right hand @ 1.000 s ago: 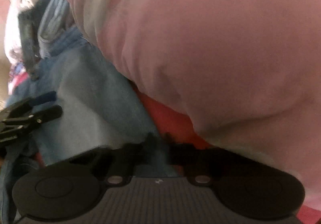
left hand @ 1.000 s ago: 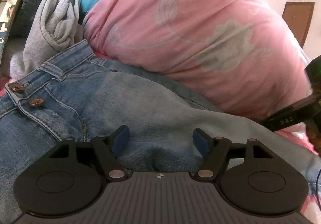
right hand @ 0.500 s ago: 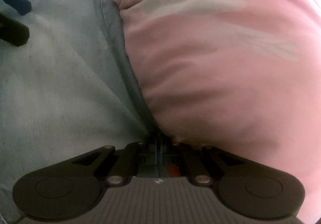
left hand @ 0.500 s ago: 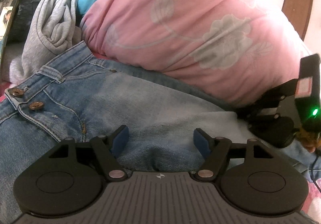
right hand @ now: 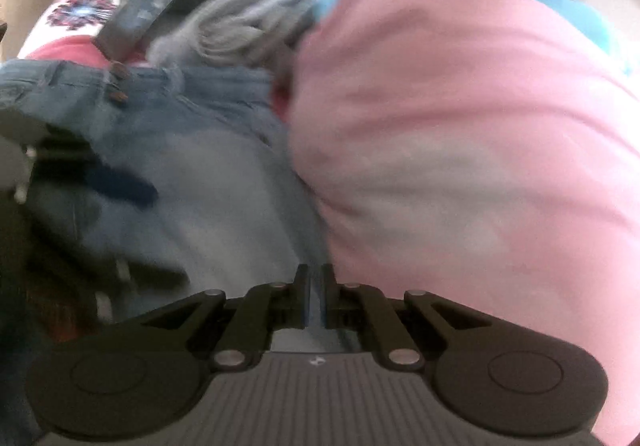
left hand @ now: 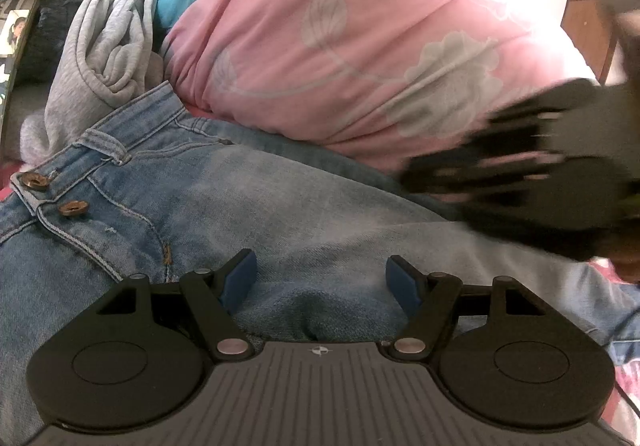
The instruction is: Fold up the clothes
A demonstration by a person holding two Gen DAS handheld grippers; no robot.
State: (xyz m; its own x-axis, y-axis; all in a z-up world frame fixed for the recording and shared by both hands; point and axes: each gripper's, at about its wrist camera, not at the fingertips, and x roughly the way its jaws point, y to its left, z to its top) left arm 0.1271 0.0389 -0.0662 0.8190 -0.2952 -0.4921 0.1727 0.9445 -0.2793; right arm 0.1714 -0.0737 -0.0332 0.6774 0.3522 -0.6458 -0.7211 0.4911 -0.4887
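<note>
Left gripper is sitting with its blue pads spread wide over the jeans, gripping nothing. Those jeans are lying flat, long axis running left to right, waistband and two copper buttons pointing left, the leg stretching off right. Right gripper is pinching narrow on a thin fold of denim at the jeans' far edge; it's showing blurred at the right of the left view. Pressing against that far edge is a big pink pillow, with a grey sweatshirt bunched just beyond the waistband, and a phone lying at far left.
</note>
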